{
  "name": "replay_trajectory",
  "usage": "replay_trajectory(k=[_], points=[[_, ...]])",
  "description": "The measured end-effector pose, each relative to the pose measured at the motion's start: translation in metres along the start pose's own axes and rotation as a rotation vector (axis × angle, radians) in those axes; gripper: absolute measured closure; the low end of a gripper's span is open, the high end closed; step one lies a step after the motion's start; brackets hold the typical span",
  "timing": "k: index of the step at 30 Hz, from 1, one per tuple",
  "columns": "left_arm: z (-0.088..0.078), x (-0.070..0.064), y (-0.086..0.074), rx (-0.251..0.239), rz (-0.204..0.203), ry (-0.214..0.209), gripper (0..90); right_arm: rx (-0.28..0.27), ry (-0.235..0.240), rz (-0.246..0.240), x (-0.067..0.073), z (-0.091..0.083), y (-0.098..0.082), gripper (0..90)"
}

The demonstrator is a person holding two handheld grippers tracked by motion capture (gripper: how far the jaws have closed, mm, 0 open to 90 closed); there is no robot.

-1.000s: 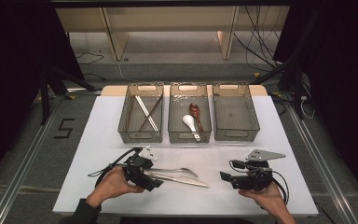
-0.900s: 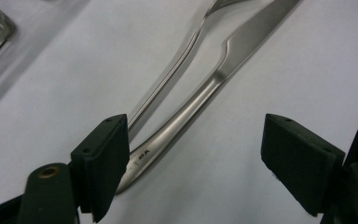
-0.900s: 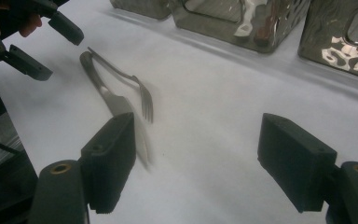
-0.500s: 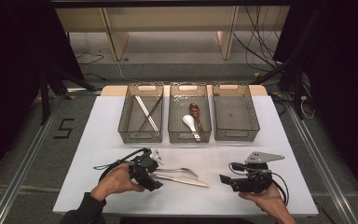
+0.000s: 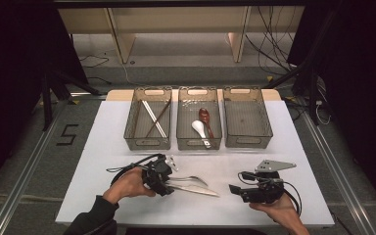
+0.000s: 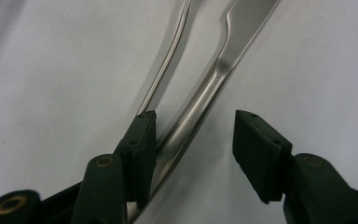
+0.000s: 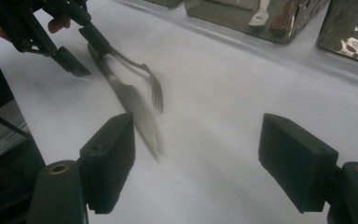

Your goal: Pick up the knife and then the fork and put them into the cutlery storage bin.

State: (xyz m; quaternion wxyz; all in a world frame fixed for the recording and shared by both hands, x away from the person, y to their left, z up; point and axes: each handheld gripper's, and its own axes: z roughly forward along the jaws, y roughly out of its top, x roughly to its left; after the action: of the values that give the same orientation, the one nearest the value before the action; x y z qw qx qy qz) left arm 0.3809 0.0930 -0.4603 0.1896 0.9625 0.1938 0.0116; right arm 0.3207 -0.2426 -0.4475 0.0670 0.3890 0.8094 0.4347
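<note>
Left jaws: the left gripper is standing about half open and has just been closing, with the knife handle lying between the jaws; one pad is touching the handle's side, the other is standing well apart, so nothing is being gripped yet.

Right jaws: the right gripper is resting wide open with nothing between the jaws, its hand sitting on the desk at about 5 o'clock.

Knife: lying flat on the white desk at about 6 o'clock, handle toward the left gripper, blade tip pointing toward 4 o'clock.

Fork: lying just beside the knife on its far side, the two handles converging at the left jaws, tines pointing toward 3 o'clock.

Key relation: the knife's long axis is running almost straight ahead out of the left jaws, so they are straddling the handle crosswise; the left hand is by far the nearer.

Likely next: closing fully on the knife handle alone, keeping the fork's thin handle outside the pads.

Bins: three mesh trays are sitting at 12 o'clock; the left tray is holding chopsticks, the middle tray a white spoon and a brown spoon, the right tray is bare.

Writing: a "5" is marked on the floor at 9 o'clock; no brands are readable.
</note>
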Motion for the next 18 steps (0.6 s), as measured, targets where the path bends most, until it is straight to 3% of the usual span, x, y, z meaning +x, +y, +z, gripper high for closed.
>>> replay_trajectory(k=[11, 18], points=[[0.0052, -0.0036, 0.0083, 0.085, 0.047, 0.035, 57.3, 0.006, 0.001, 0.003, -0.0005, 0.0003, -0.0007, 28.3], [0.0035, -0.0081, 0.0084, 0.132, 0.081, 0.026, 65.3, 0.005, 0.001, 0.003, -0.0007, -0.0004, -0.0008, 28.3]])
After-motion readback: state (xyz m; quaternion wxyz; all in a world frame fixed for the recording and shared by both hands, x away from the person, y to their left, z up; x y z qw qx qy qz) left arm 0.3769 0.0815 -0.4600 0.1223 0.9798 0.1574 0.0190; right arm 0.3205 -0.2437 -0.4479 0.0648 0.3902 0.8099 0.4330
